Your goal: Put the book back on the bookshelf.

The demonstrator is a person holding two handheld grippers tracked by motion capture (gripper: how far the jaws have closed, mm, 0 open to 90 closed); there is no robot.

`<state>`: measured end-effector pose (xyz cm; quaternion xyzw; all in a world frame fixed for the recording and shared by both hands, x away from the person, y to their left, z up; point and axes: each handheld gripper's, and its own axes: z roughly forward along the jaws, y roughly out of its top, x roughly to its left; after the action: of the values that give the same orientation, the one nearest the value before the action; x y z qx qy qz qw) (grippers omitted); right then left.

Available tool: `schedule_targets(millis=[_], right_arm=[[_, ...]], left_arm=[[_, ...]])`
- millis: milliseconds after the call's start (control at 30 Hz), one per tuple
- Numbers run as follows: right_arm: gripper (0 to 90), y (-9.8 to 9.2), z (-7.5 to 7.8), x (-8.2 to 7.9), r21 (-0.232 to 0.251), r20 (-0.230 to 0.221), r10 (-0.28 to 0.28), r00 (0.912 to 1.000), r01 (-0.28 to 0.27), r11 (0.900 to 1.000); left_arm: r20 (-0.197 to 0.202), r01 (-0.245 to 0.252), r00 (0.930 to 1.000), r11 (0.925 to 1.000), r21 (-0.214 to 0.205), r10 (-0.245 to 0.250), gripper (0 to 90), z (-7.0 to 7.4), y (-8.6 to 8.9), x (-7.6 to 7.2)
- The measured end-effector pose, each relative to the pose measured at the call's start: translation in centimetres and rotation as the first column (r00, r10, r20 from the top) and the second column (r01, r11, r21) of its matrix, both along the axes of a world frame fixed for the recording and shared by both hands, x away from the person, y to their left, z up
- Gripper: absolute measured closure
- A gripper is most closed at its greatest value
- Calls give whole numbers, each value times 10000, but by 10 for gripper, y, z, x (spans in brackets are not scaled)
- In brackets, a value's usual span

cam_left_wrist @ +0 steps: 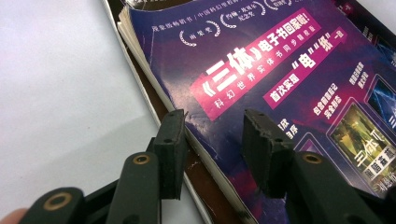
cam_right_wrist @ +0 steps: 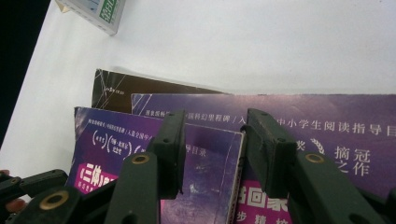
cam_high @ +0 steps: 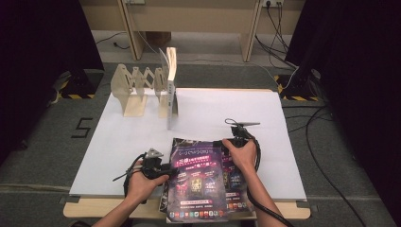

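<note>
Purple-covered books (cam_high: 201, 182) lie in a loose stack at the near edge of the white table top (cam_high: 227, 109), right in front of the person, with a dark brown cover (cam_right_wrist: 140, 88) showing beneath them at the far side. The top book (cam_left_wrist: 289, 84) carries pink banners with white print. The left gripper (cam_high: 166, 171) sits at the stack's left edge: in the left gripper view its jaws stand partly apart over the top book's cover, one pad (cam_left_wrist: 170, 154) at the page edge, the other over the print, neither clearly pressing (nothing is clamped between them). The right gripper (cam_high: 230, 144) rests at the far right corner of the stack; in its own view the jaws stand apart above the covers, straddling the seam where two purple books meet, holding nothing. Farther back on the table a wooden rack (cam_high: 137, 90) stands with one pale book (cam_high: 170, 87) upright at its right end.
</note>
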<state>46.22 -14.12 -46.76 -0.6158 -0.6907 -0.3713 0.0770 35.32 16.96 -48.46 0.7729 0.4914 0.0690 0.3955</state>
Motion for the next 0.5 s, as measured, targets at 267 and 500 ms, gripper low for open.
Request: schedule_targets(millis=[267, 500], right_arm=[[599, -2, 2, -9, 43, -432, 292, 9986, -291, 9996], [616, 0, 3, -16, -43, -653, 513, 9966, -517, 9987]], left_arm=[[-5, -34, 10000, 10000, -44, 34, 597, 0, 0, 0], [-4, -28, 10000, 10000, -17, 28, 597, 0, 0, 0]])
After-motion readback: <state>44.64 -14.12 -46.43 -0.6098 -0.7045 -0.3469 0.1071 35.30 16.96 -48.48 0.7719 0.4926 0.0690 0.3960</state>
